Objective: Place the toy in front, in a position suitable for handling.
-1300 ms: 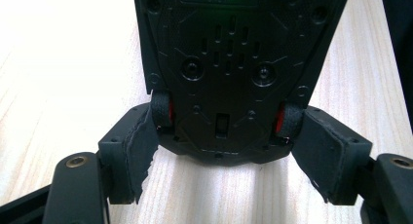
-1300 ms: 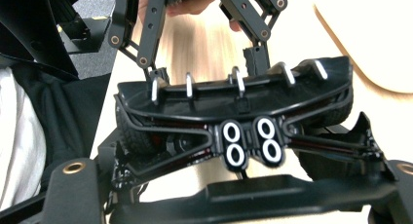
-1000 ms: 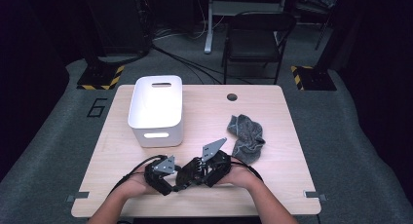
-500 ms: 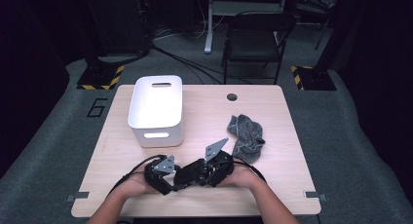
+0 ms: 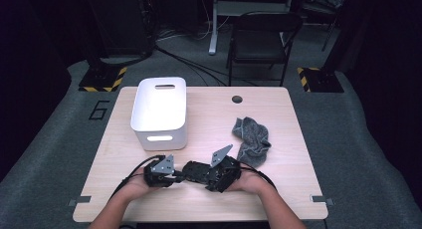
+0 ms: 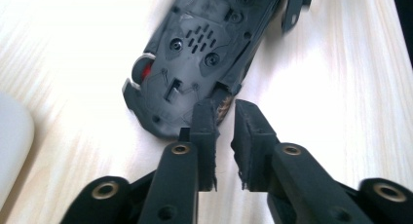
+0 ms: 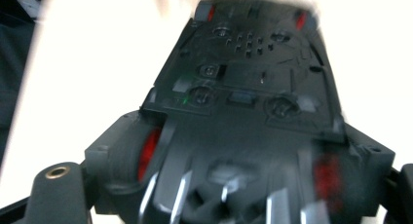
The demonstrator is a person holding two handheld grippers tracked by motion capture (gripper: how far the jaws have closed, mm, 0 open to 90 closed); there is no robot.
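A black toy car [image 5: 195, 169] with red wheels lies belly-up between my two grippers near the table's front edge. My right gripper [image 5: 208, 175] has its jaws wide around the car's rear [image 7: 253, 87]. Those jaws have just been opening slightly, with the car still wedged between them. My left gripper [image 5: 178, 176] comes in from the left. Its jaws have just been closing, and now they stand narrow in the left gripper view [image 6: 224, 117], pinching a corner of the car's underside [image 6: 199, 53].
A white bin [image 5: 159, 112] stands at the back left of the wooden table [image 5: 209, 119], and its rim [image 6: 12, 136] also edges into the left gripper view. A crumpled grey cloth [image 5: 253, 139] lies to the right. A black chair [image 5: 263, 40] stands behind the table.
The left gripper's jaws have closed from wide to narrow at the car's corner. The right gripper has sunk a little toward the table with the car.
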